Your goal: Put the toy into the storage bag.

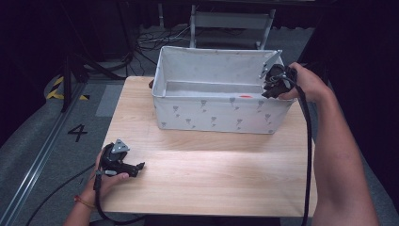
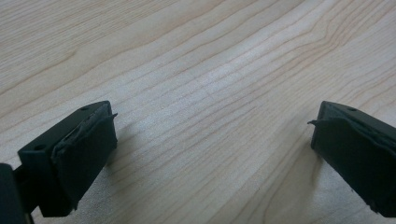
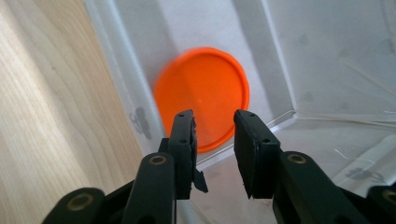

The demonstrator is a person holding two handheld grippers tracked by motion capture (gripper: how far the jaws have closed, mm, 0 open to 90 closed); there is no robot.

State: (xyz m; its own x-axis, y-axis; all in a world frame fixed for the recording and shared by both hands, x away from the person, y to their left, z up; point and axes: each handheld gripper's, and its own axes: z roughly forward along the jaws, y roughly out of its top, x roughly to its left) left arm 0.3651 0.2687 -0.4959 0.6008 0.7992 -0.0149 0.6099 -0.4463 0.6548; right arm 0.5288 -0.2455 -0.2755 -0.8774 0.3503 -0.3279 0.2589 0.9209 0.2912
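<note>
One orange disc point(image 3: 201, 98) is what I am working with, and it sits inside the white box point(image 1: 211, 115), down by the near wall at the right end. From the high view I see a small bit of it as a red-orange spot just behind that wall.

My right gripper point(image 3: 214, 122) hangs over the right end of the box and points down into it. Its jaws are a little way apart and nothing is between them. The disc is just past the tips, a bit to the left of the gap, and it looks blurry, so I think it has dropped free. I judge that the step in hand is letting the disc go into the box.

To do this well, I would keep my hand steady and keep the jaws apart. Then I would lift straight up, so the tips do not catch the soft wall of the box or knock the disc.

My left gripper point(image 1: 134, 168) rests low on the wooden surface point(image 1: 211, 174), well apart from the box. Its jaws are wide apart with only bare wood between them.
</note>
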